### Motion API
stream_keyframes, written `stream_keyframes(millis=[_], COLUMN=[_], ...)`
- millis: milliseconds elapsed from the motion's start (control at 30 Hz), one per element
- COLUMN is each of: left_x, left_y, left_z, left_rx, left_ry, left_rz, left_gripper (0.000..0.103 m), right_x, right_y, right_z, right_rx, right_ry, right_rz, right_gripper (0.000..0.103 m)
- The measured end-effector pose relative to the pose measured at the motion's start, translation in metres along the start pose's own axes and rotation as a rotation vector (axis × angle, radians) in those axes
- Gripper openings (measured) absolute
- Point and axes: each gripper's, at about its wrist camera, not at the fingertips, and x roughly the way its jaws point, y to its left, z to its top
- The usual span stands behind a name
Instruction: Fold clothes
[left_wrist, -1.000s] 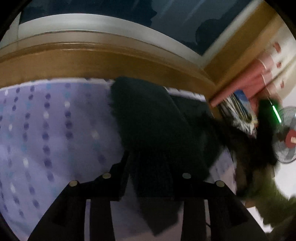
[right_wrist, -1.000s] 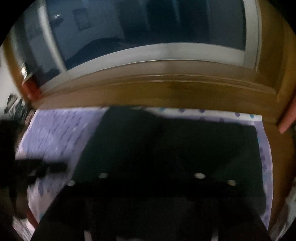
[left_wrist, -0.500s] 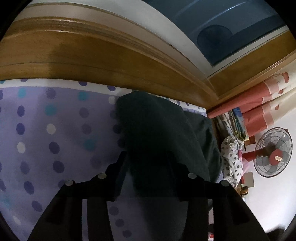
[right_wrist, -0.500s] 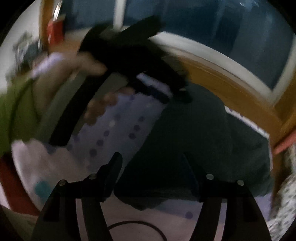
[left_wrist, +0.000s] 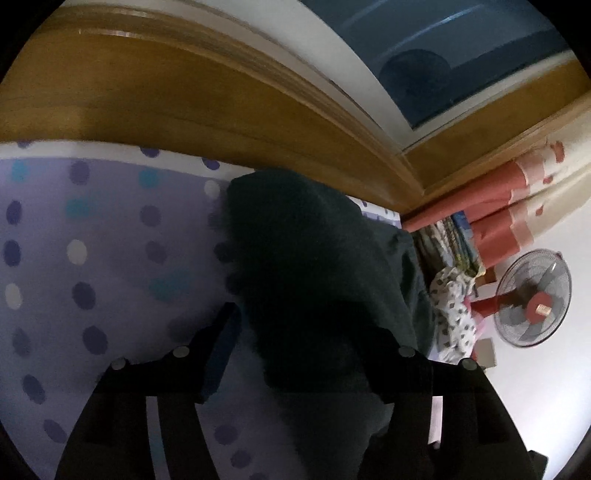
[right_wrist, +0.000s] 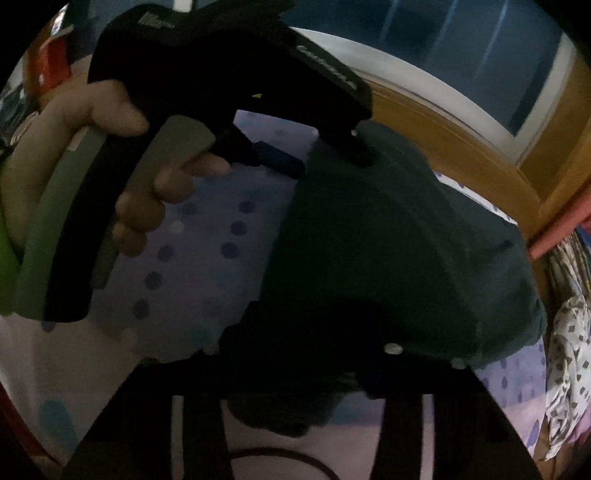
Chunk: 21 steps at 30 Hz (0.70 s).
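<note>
Opening wide at the jaws of the left gripper (left_wrist: 306, 332), with the dark garment (left_wrist: 314, 251) loose between the fingers, probably to let a folded layer settle. Closing at the jaws of the right gripper (right_wrist: 314, 332) around the garment's near edge; too dark to tell whether the pads bite yet. Likely taking a fresh hold for the next fold. Lying bunched on the dotted purple sheet (left_wrist: 92, 258), close under the wooden ledge (left_wrist: 184, 92), with bare sheet to its left for spreading. Beyond the bed, a standing fan (left_wrist: 532, 299).

Dim, soft fisheye views; foreground murky, perhaps motion-blurred.
</note>
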Motion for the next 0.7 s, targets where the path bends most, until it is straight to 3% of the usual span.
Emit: stream_keyframes(millis=[33,67,200,467,700], left_x=[0.001,0.001,-0.004,-0.01,0.052], left_y=[0.001,0.001,-0.016,-0.104,-0.19], left_z=[0.001,0.002,0.002,0.016,0.026], left_rx=[-0.014,-0.026,0.02,0.166,0.293], left_ry=[0.011,0.021,-0.007,-0.071,-0.011], left_rz=[-0.019,-0.036,-0.009,-0.023,0.002], left_gripper=[0.058,0.047,0.036,0.033,0.033], right_x=[-0.002,-0.004,-0.016,-0.066,-0.076], right_y=[-0.005,-0.011,-0.034,-0.134,-0.223], right_z=[0.001,0.003,0.011,0.008,-0.029], right_rx=[0.017,0.035,0.117,0.295,0.479], right_ry=[0.002,0.003,-0.033,-0.189,-0.233], right_rz=[0.016,0.032,0.124,0.255,0.256], right_gripper=[0.031,0.027,0.02,0.019,0.018])
